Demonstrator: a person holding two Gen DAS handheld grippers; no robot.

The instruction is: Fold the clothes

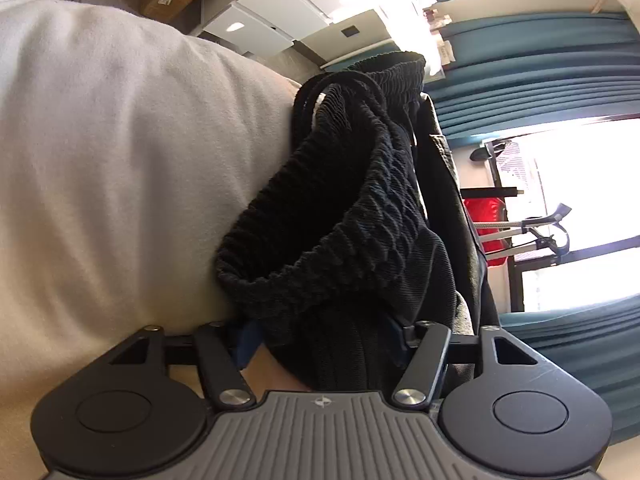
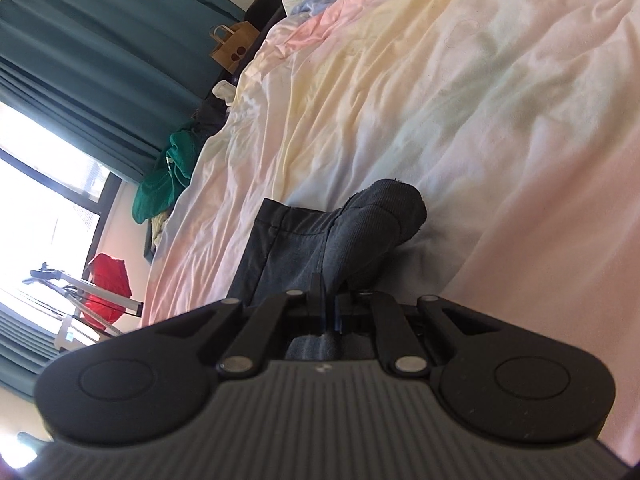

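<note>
A dark ribbed garment with a gathered elastic waistband (image 1: pixel 344 208) hangs bunched in the left wrist view, against a white fabric surface (image 1: pixel 120 160). My left gripper (image 1: pixel 324 340) has wide-set jaws with the garment's cloth lying between them. In the right wrist view my right gripper (image 2: pixel 328 304) is shut on a fold of the same dark grey garment (image 2: pixel 320 236), whose hemmed edge and a rounded bunch rest on the pastel bedsheet (image 2: pixel 440 100).
A bed with a rumpled pastel sheet fills the right wrist view. Beside it are a green garment (image 2: pixel 164 184), a paper bag (image 2: pixel 232 46), a red item (image 2: pixel 108 280) on a rack, teal curtains (image 2: pixel 80 60) and a bright window (image 1: pixel 580 200).
</note>
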